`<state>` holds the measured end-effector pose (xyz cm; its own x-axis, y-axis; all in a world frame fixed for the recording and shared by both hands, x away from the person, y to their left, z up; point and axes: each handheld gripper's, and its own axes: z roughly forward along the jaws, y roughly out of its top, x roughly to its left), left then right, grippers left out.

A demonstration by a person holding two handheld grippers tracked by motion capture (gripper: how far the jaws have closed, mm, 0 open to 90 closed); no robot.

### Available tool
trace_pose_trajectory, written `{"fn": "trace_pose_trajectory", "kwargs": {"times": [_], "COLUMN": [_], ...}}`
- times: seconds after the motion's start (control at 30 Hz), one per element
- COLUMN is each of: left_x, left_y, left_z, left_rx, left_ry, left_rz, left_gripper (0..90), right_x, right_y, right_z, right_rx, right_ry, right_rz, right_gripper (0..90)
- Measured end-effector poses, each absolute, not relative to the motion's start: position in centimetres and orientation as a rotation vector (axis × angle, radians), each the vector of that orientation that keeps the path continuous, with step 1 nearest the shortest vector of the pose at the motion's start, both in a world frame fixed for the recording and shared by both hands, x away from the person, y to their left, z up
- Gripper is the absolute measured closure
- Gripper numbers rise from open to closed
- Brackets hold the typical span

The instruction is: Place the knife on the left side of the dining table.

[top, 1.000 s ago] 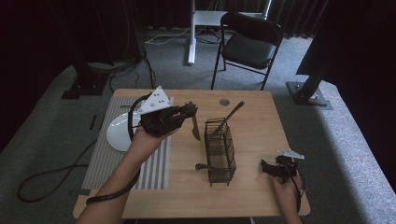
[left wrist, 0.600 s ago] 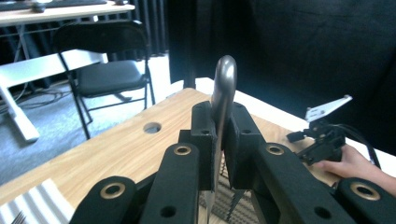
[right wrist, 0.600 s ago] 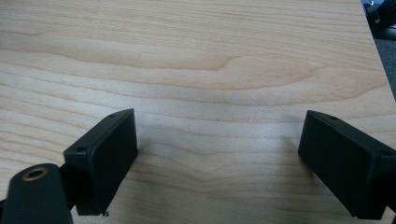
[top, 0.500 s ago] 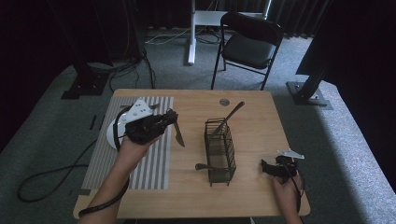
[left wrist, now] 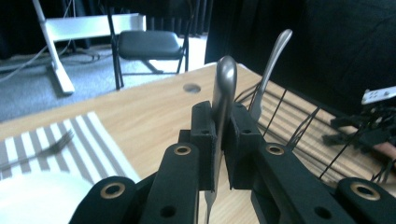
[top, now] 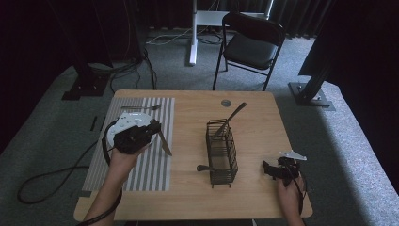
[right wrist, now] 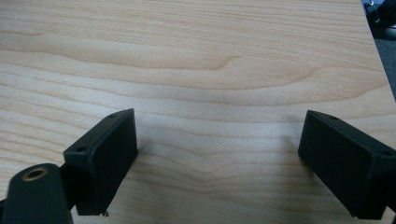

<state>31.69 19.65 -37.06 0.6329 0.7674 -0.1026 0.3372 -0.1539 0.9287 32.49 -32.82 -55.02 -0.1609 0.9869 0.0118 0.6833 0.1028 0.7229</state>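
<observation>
My left gripper is shut on a silver table knife and holds it above the striped placemat, just right of the white plate. In the left gripper view the knife stands upright, pinched between the pads. A black wire cutlery basket stands mid-table with one utensil handle leaning out of its top and another poking out of its left side. My right gripper rests open near the table's front right corner, over bare wood.
A fork lies on the placemat beyond the plate. A round cable hole sits near the table's far edge. A black folding chair stands behind the table. A cable trails over the floor at the left.
My left gripper has carried the knife leftward and toward me, from beside the basket to over the placemat next to the plate. The right gripper has stayed put.
</observation>
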Motion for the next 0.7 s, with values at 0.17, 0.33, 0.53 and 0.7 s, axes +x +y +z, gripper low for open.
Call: {"fn": "trace_pose_trajectory", "kwargs": {"times": [0.17, 0.33, 0.53, 0.7], "left_x": [31.3, 31.1, 31.2, 31.3], "left_y": [20.8, 21.5, 21.6, 22.0], "left_z": [-38.3, -39.3, -40.6, -40.7], "left_rx": [1.723, 1.712, 1.703, 1.681], "left_ry": [0.956, 1.003, 1.027, 1.055], "left_rz": [0.497, 0.502, 0.499, 0.494], "left_gripper": [83.7, 83.7, 83.6, 83.5], "right_x": [32.5, 32.5, 32.5, 32.5], "right_y": [-32.8, -32.8, -32.8, -32.8], "right_z": [-55.0, -55.0, -55.0, -55.0], "right_rx": [1.626, 1.626, 1.627, 1.627], "right_ry": [1.902, 1.903, 1.902, 1.902], "right_rz": [0.826, 0.825, 0.825, 0.825], "right_gripper": [11.2, 11.2, 11.2, 11.2]}}
